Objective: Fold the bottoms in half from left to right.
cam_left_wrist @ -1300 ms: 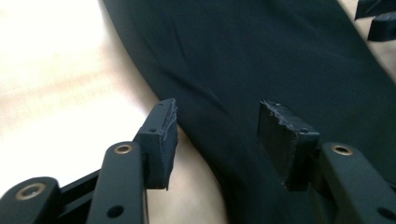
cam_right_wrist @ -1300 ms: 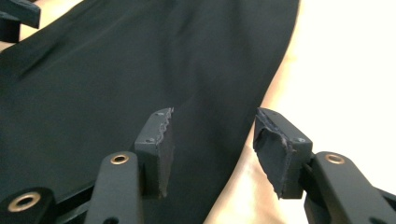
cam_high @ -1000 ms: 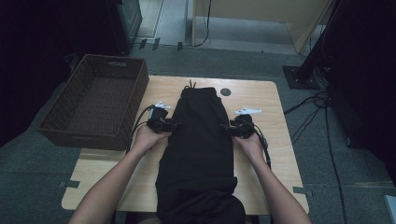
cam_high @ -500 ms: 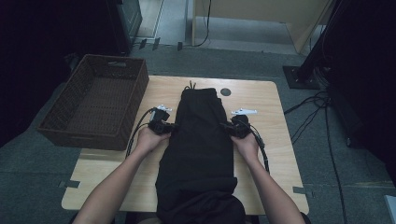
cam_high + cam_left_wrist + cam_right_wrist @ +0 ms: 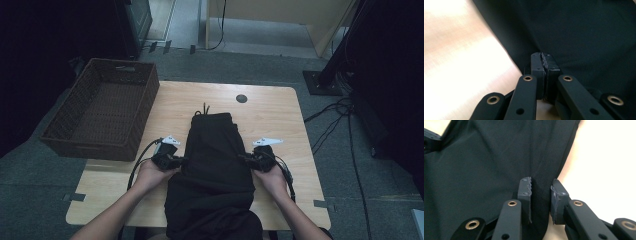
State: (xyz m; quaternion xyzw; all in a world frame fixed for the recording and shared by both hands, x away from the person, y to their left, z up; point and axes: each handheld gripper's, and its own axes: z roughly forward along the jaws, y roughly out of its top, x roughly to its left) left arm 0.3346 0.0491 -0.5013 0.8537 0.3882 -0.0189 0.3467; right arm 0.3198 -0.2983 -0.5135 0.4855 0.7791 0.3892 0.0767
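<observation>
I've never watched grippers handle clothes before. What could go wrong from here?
The left gripper is pinched shut on only a thin edge of the black garment, so that edge might slip out when pulled. The right gripper clamps a thicker bunched fold, so the two sides may pull unevenly. The garment's near end hangs over the table edge and could drag.

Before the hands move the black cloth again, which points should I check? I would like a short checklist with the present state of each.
1. Left gripper fingers closed: ok, pads together at the black cloth's edge.
2. Cloth actually pinched on the left: cannot tell.
3. Right gripper grips the cloth: ok, a fold fills the gap between its fingers.
4. Both grippers at opposite edges, about level: ok.
5. Basket apart from the cloth: ok.
6. Near end of the cloth on the table: not ok, it hangs over the near edge.
</observation>
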